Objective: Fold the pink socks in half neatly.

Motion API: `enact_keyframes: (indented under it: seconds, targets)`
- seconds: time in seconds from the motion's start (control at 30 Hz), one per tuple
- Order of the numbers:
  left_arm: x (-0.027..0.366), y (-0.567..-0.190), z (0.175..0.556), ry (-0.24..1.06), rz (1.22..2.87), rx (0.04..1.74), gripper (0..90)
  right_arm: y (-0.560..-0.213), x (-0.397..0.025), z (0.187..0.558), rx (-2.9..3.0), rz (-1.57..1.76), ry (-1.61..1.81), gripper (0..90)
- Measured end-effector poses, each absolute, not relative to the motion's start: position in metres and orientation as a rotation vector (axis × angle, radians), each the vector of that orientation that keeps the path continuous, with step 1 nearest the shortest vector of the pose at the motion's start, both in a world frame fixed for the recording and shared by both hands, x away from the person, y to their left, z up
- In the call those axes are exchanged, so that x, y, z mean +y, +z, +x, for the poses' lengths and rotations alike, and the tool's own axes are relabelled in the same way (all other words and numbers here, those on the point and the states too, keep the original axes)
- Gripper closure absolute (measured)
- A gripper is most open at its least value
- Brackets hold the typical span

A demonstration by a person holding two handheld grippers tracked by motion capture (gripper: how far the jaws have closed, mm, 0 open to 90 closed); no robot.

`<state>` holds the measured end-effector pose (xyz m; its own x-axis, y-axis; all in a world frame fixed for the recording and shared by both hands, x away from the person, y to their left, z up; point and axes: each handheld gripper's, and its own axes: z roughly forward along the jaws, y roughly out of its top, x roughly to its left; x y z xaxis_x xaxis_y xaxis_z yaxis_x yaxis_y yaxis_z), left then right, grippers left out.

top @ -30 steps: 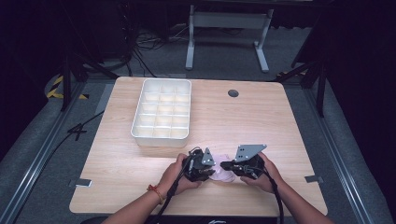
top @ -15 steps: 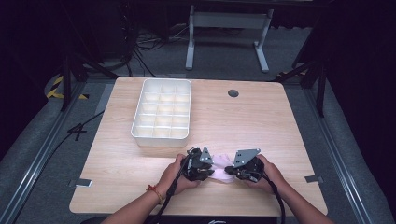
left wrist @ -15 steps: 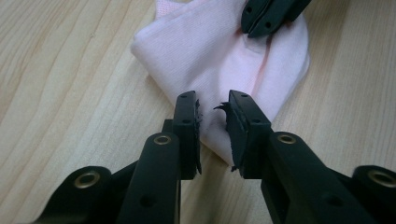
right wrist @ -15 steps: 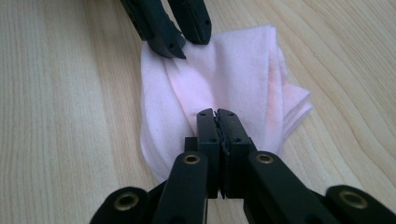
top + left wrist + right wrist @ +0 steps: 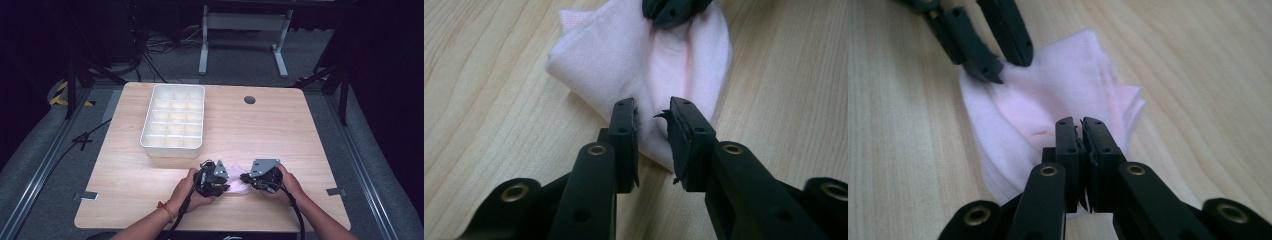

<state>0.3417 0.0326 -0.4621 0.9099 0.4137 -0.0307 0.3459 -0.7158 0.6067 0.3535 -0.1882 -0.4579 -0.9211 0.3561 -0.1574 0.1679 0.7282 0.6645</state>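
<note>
The pink cloth (image 5: 239, 183) lies folded on the near part of the wooden table (image 5: 280, 130), between the two hands and well short of the white divided tray (image 5: 173, 120). The right gripper (image 5: 1081, 131) has its jaws pressed together at the cloth's edge; from its own view they look pinched on a fold, though the layer itself is hard to make out between them. The left gripper (image 5: 652, 116) has its jaws a little apart, straddling the opposite edge of the cloth (image 5: 649, 55) without having bitten yet. To me this looks like the middle of a folding or tidying step, one side held while the other gets taken. Next the left jaws would need to come together on that edge, catching all the layers, before anything gets lifted or turned over, or the fold may slip loose.
</note>
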Motion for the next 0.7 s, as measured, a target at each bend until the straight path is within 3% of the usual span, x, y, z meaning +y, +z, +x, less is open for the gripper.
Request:
enact_keyframes:
  seconds: [0.17,0.43,0.7]
  targets:
    - [0.032,-0.457,0.339,0.198,2.415,0.506,58.8,-0.453,-0.198,0.358,2.629,0.483,1.037,88.6]
    - [0.022,-0.454,0.331,0.182,2.391,0.365,69.5,-0.461,-0.192,0.359,2.666,0.470,0.983,88.9]
    - [0.014,-0.466,0.330,0.156,2.428,0.350,74.3,-0.464,-0.192,0.360,2.669,0.471,0.996,89.2]
